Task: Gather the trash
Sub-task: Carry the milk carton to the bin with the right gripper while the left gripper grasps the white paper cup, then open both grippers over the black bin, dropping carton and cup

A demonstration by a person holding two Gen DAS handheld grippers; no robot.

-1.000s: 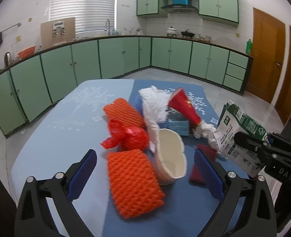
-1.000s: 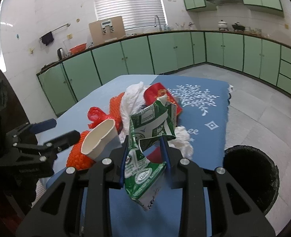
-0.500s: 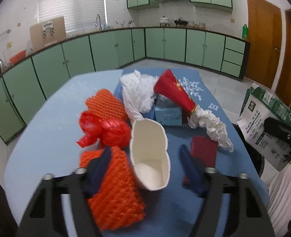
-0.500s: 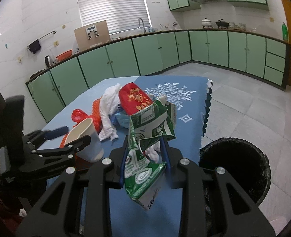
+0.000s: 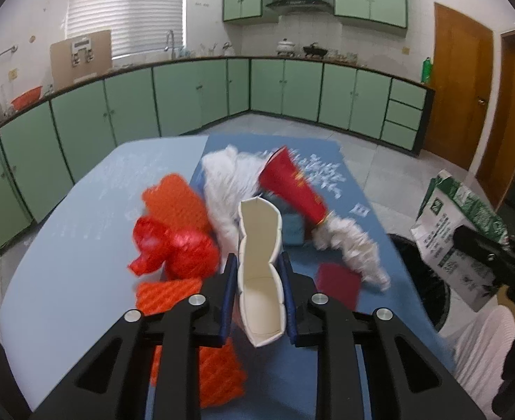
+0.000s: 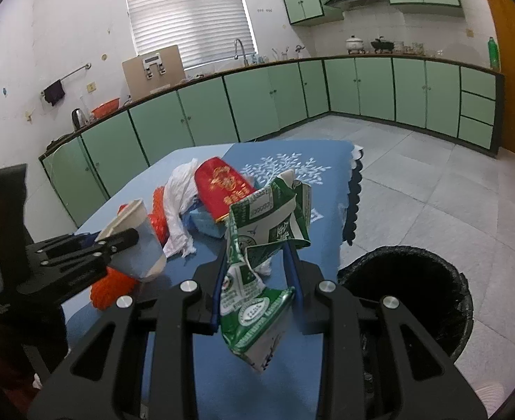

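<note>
My left gripper [image 5: 257, 266] is shut on a squashed white paper cup [image 5: 261, 273] and holds it just above the blue table [image 5: 82, 245]; it also shows in the right wrist view [image 6: 134, 241]. My right gripper [image 6: 255, 255] is shut on a crumpled green and white carton [image 6: 261, 266], held beside the table's right edge, left of the black trash bin [image 6: 408, 297]. The carton also shows in the left wrist view [image 5: 450, 231]. On the table lie orange foam nets [image 5: 176, 203], a red plastic bag [image 5: 176, 248], white tissue [image 5: 229, 175] and a red paper cup [image 5: 292, 185].
A small blue box [image 5: 294, 227], a dark red card [image 5: 338, 281] and crumpled white paper [image 5: 355, 248] also lie on the table. Green kitchen cabinets [image 5: 292, 94] line the far walls. A wooden door [image 5: 460, 94] is at the right. Tiled floor surrounds the bin.
My left gripper has closed on the white paper cup and squashed it flat. My right gripper has carried the carton away from the pile toward the bin.
</note>
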